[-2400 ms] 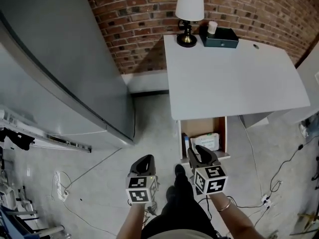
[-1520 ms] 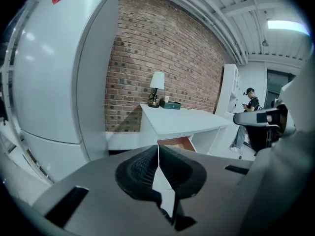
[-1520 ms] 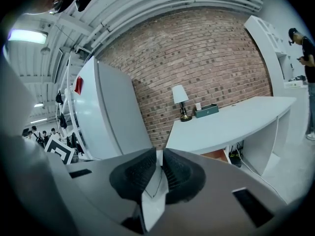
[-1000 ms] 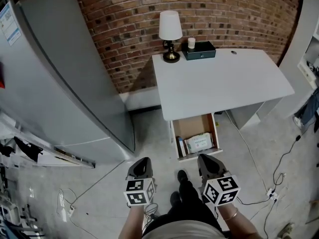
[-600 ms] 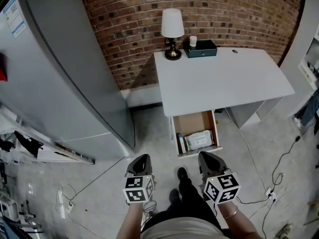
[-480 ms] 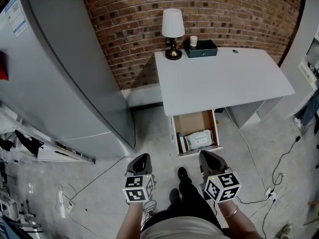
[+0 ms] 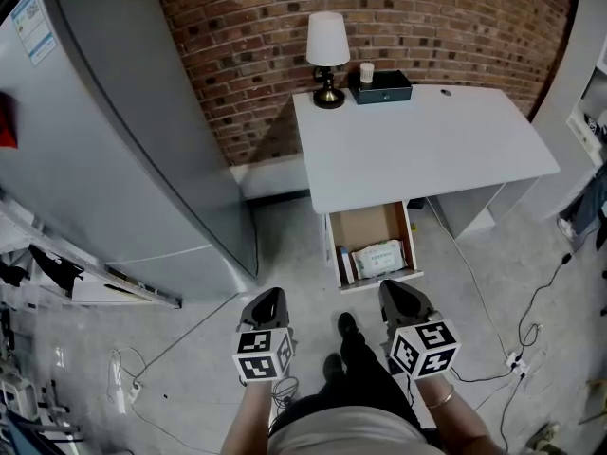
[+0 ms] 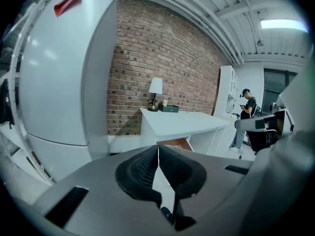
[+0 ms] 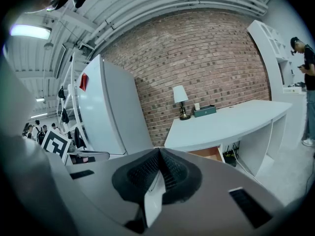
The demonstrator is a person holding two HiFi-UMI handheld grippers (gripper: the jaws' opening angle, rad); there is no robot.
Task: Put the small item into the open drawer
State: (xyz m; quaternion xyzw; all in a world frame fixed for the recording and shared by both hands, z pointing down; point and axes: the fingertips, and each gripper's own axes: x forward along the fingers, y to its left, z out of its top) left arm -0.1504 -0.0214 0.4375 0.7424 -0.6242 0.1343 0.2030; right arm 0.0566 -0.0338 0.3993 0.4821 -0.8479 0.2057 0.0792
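The wooden drawer (image 7: 372, 224) stands pulled out under the white desk (image 7: 427, 145). Inside it lie a white packet (image 7: 378, 258) and a small blue item (image 7: 344, 264) by the left wall. My left gripper (image 7: 267, 299) and right gripper (image 7: 395, 291) hang side by side over the floor, short of the drawer's front. Both are shut with nothing between the pads. The left gripper (image 8: 158, 149) looks at the desk with the drawer (image 8: 173, 143) under it. From the right gripper (image 9: 159, 152) the drawer (image 9: 206, 153) shows below the desk.
A tall grey fridge (image 7: 123, 150) stands on the left. A lamp (image 7: 327, 45), a dark green box (image 7: 381, 86) and a white cup (image 7: 366, 71) sit at the desk's back. Cables (image 7: 517, 344) trail on the floor at right. A person (image 8: 246, 109) stands far off.
Both grippers have drawn back from the drawer, with the right one no longer over its front edge. The drawer stays out and both grippers stay shut.
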